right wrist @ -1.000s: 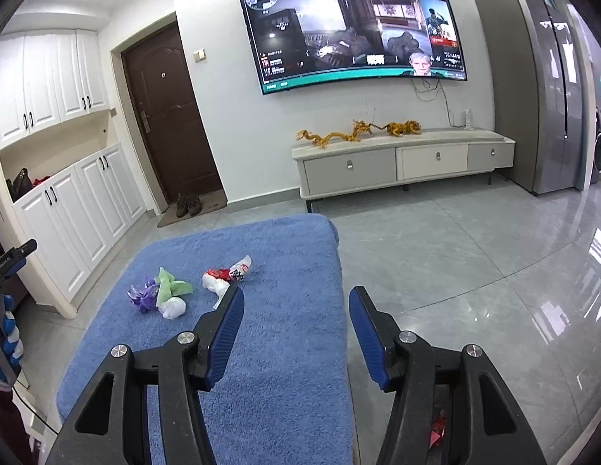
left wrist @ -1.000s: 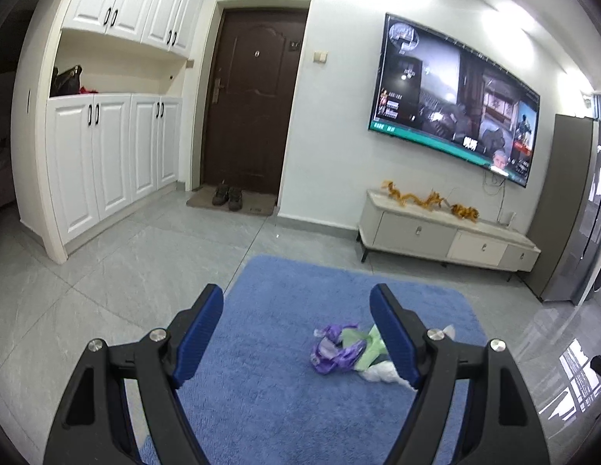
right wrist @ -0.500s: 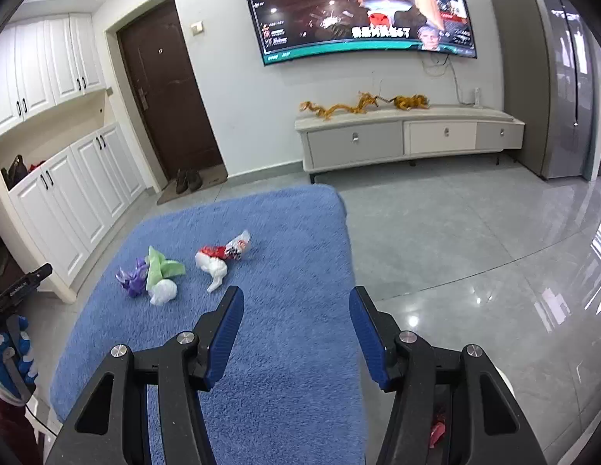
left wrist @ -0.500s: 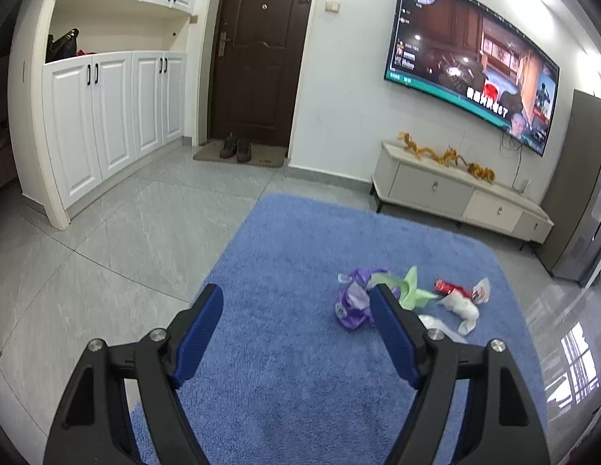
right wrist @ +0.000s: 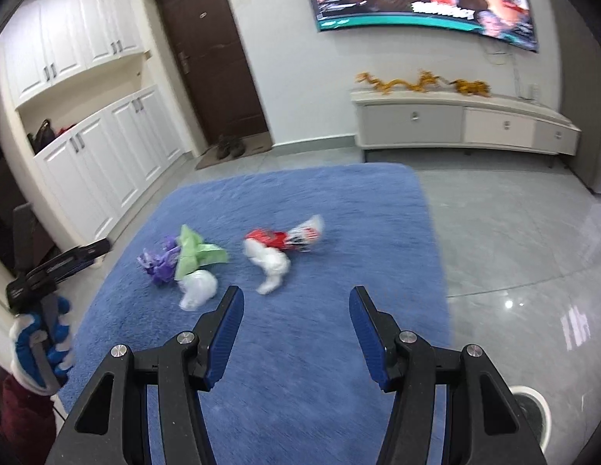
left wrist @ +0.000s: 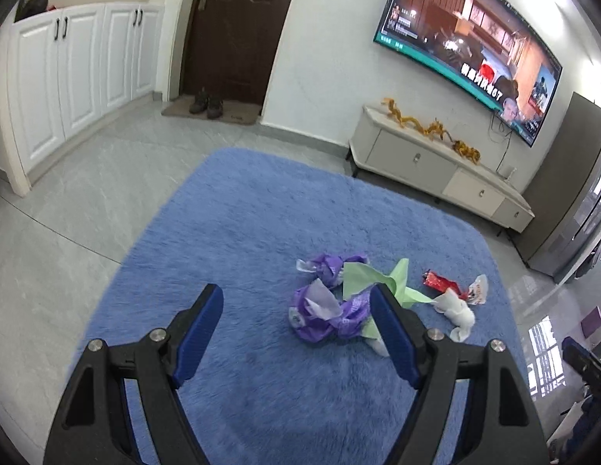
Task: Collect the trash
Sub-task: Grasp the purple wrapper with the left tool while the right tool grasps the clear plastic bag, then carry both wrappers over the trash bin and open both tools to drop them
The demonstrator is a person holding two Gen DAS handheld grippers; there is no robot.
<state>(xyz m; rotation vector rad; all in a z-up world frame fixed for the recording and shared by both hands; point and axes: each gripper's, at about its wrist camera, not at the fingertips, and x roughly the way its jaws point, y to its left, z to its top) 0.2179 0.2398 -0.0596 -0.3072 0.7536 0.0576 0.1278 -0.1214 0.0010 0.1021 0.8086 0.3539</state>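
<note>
The left gripper (left wrist: pixel 296 323) hangs over the blue rug (left wrist: pixel 238 232) with its jaws spread wide and nothing between them — bare pile shows in the gap. Its right finger (left wrist: pixel 393 333) stands in front of the near edge of the trash, and whether it touches cannot be told. The right gripper (right wrist: pixel 296 327) is likewise parted, somewhat narrower, and empty; only rug lies between its blue pads.

The trash sits in a loose cluster on the rug, just ahead of the left gripper and ahead and to the left of the right one. Nearest the left gripper is a crumpled purple wrapper (left wrist: pixel 327 310), with a green paper (left wrist: pixel 370 279) lying against and partly over it. A white tissue (right wrist: pixel 197 290) rests just beside these. A little apart lie a second tissue wad (right wrist: pixel 271 265) and a red wrapper (left wrist: pixel 441 283), touching each other.

In the right view a gloved hand (right wrist: pixel 40 352) grips the left tool's handle at the frame's left edge.

Beyond the rug — grey floor tiles, a low TV stand (left wrist: pixel 436 166), white cabinets (left wrist: pixel 83 73), shoes (left wrist: pixel 207 99) before a dark door (left wrist: pixel 238 27), and a wall TV (left wrist: pixel 470 46).
</note>
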